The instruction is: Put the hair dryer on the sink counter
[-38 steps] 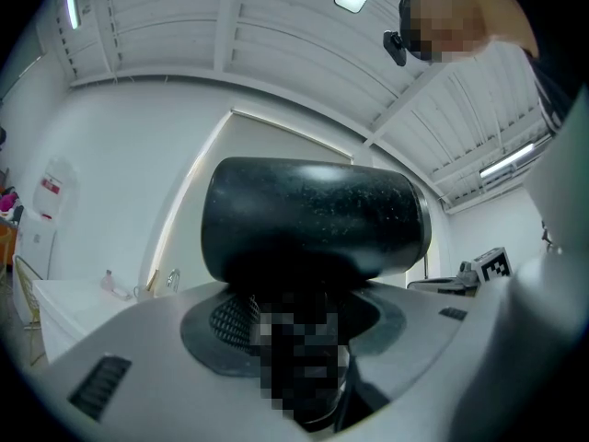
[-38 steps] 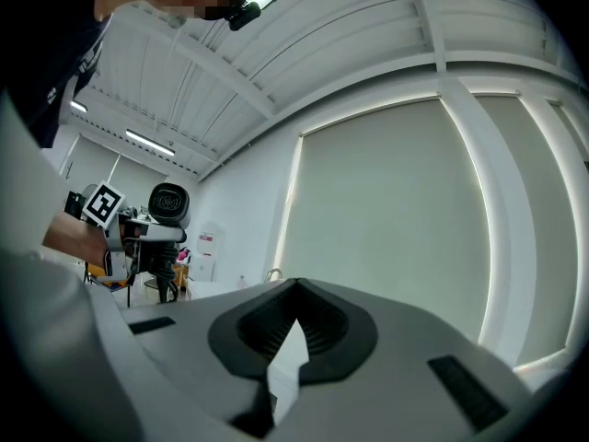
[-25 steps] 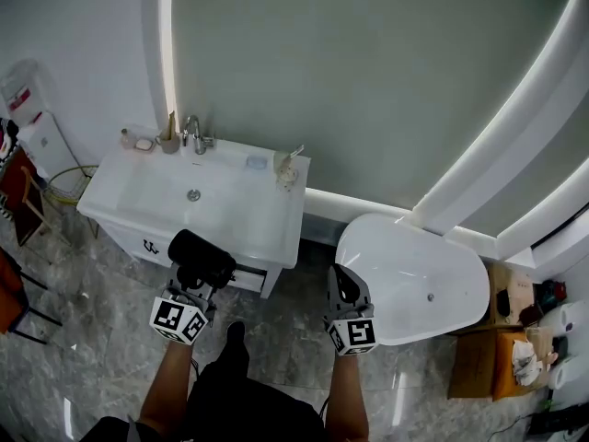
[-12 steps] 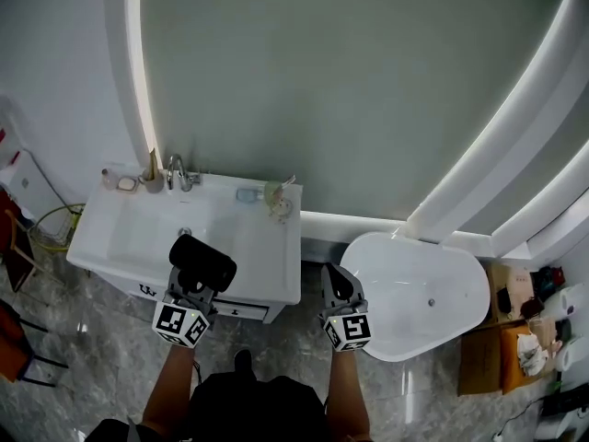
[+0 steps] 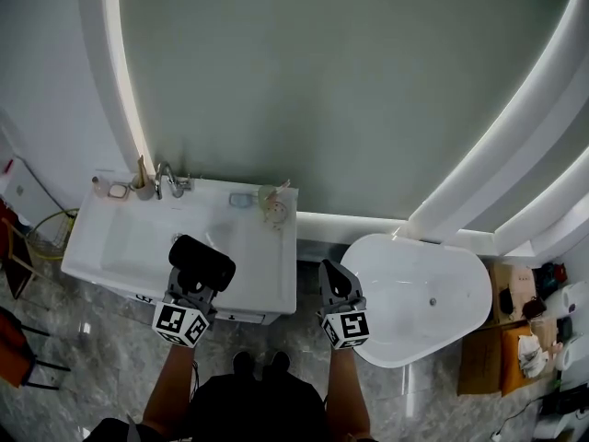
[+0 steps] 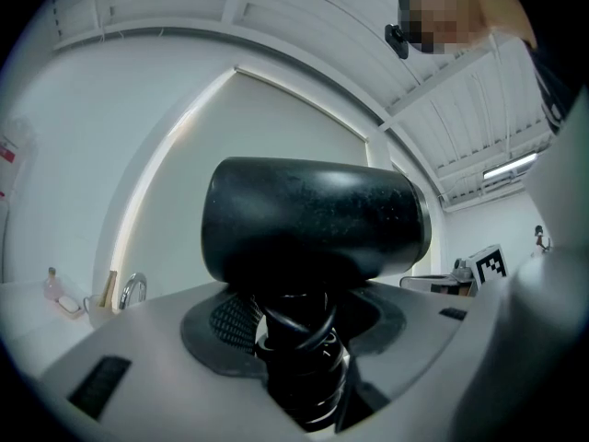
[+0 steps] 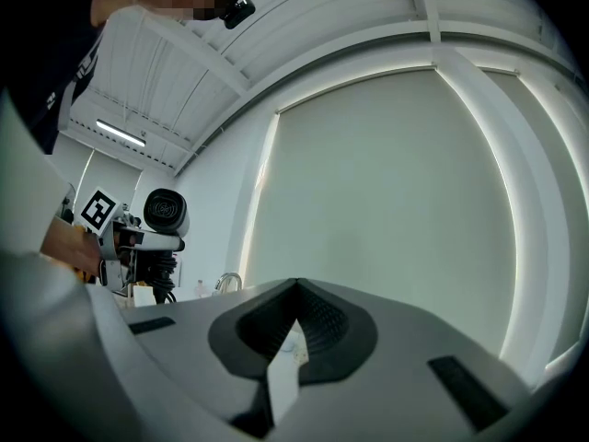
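Left gripper (image 5: pixel 191 291) at 8 o'clock in head view, jaws clamped on handle of black hair dryer (image 5: pixel 202 261), cord wound round it; dryer upright over front of white sink counter (image 5: pixel 267 267). Right gripper (image 5: pixel 337 284) at 5 o'clock, jaws together, empty

Your head camera looks steeply down from above and in front of the counter (image 5: pixel 265 263). It sits far enough back to take in the whole counter, the tub (image 5: pixel 414 293) to its right, and your left gripper (image 5: pixel 195 282) and right gripper (image 5: pixel 336 279) at the counter's near edge.

The left gripper camera looks level toward the wall (image 6: pixel 276 127) behind the counter. The dryer (image 6: pixel 313 219) sits right against its lens and fills the middle, with the faucet (image 6: pixel 132 288) small at lower left.

The right gripper camera faces the same wall from right of the counter. All three views share the faucet. The right gripper view also catches the left gripper and dryer near its left edge.
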Available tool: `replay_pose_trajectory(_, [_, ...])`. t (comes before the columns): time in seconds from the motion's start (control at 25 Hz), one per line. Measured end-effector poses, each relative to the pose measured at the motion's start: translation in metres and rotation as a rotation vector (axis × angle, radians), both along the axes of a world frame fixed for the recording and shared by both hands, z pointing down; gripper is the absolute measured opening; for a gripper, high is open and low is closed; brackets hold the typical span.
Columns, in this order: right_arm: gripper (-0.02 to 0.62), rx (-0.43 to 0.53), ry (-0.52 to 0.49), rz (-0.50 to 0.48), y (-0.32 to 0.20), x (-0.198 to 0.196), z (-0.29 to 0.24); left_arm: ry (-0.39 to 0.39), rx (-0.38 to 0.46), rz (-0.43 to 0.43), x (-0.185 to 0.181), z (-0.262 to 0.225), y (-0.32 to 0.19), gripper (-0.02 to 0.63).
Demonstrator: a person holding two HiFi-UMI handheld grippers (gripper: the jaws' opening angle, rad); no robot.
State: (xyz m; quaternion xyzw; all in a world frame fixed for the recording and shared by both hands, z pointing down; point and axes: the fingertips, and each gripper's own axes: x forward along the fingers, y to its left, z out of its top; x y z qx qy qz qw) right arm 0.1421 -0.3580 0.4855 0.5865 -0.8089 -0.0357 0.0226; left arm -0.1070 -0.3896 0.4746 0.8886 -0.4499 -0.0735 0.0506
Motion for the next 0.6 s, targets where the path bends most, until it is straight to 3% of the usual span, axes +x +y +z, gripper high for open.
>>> replay_pose_trajectory(0.6, [0.028, -0.022, -0.006, -0.057, -0.048, 0.038, 0.016, -0.012, 0.004, -0.048, 0.043, 0.008, -0.030, 0.224])
